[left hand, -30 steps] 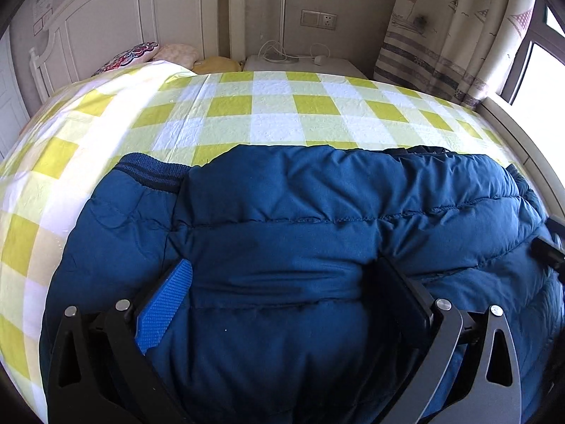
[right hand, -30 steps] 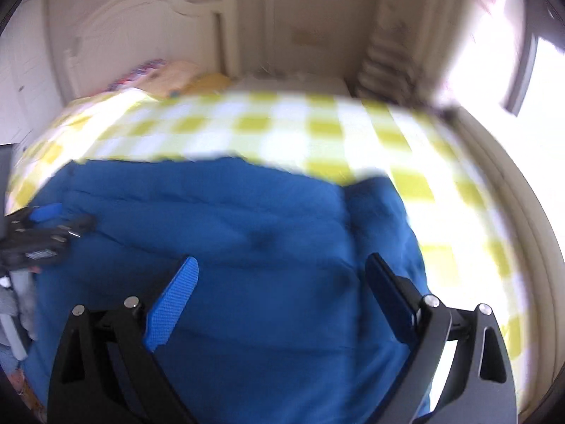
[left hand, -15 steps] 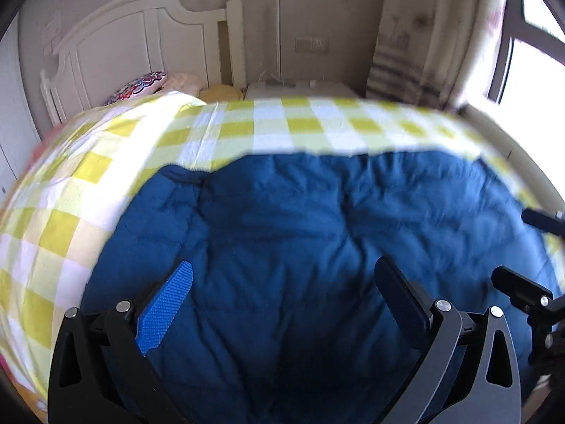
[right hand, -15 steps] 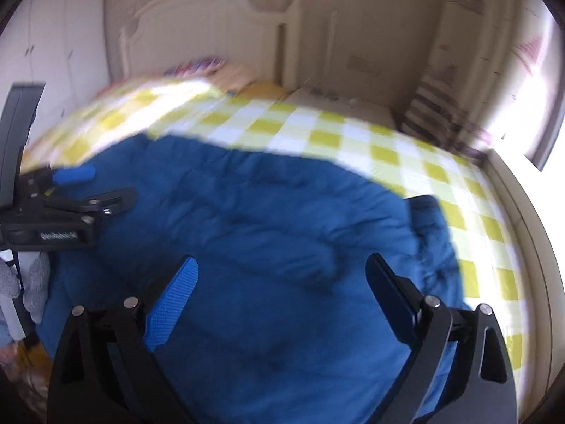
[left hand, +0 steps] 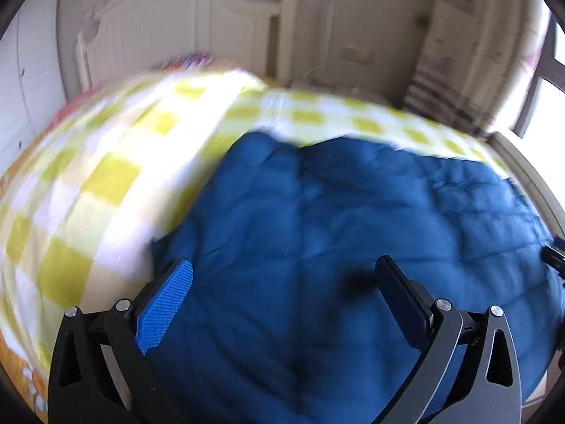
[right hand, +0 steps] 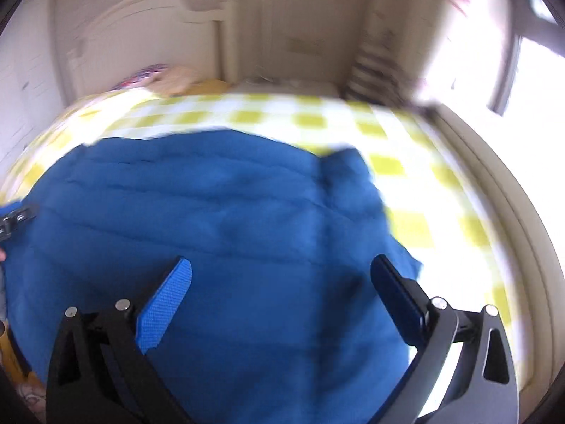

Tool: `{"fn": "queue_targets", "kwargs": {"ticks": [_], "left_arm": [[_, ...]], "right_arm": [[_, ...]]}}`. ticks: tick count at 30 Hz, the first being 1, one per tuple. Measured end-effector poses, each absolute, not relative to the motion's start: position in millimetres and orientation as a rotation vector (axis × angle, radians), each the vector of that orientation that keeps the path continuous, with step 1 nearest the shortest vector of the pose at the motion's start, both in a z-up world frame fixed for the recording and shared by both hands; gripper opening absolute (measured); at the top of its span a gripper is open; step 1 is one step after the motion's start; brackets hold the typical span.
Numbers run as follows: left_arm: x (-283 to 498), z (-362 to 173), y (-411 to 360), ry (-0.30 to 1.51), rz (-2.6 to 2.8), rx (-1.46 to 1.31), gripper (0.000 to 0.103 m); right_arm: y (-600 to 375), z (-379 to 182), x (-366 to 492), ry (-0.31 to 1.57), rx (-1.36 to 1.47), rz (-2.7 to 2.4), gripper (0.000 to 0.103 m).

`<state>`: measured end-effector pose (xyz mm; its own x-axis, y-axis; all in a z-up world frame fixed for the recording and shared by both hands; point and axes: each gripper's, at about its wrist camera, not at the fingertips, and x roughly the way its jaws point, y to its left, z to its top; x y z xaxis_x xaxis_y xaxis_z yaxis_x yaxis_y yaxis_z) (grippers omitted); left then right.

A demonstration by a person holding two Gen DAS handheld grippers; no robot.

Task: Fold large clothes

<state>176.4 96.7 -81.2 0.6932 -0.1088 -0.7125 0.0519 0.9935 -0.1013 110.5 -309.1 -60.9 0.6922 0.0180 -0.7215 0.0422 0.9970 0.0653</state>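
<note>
A large blue quilted jacket (left hand: pixel 335 233) lies folded on the yellow-and-white checked bed (left hand: pixel 88 190). It also fills the right wrist view (right hand: pixel 219 219). My left gripper (left hand: pixel 282 275) is open and empty, hovering above the jacket's left part. My right gripper (right hand: pixel 280 272) is open and empty above the jacket's right part. The left gripper's tip shows at the left edge of the right wrist view (right hand: pixel 16 217). Both views are blurred by motion.
A white headboard (right hand: pixel 148 35) and pillows (right hand: pixel 166 76) stand at the far end of the bed. A striped curtain (left hand: pixel 445 81) and a bright window (right hand: pixel 512 81) are at the right. A bedside cabinet (right hand: pixel 282 84) stands by the wall.
Both grippers have lifted off the jacket and drawn back, staying open. The left view has swung right, so more bed shows at its left. The jacket lies still.
</note>
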Motion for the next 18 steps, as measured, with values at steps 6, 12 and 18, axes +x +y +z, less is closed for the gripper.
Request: {"fn": "queue_targets", "kwargs": {"ticks": [6,12,18], "left_arm": [[171.0,-80.3,79.2,0.773,-0.016,0.023,0.099],[120.5,-48.6,55.4,0.67,-0.136,-0.009,0.099],[114.7,-97.5,3.0,0.652,-0.163,0.169,0.099]], "right_arm": [[-291.0,-56.0,103.7,0.786,0.011,-0.059,0.1],[-220.0,-36.8,74.0,0.685,-0.115,0.106,0.1],[-178.2,-73.6,76.2,0.741,-0.223,0.192,0.101]]}}
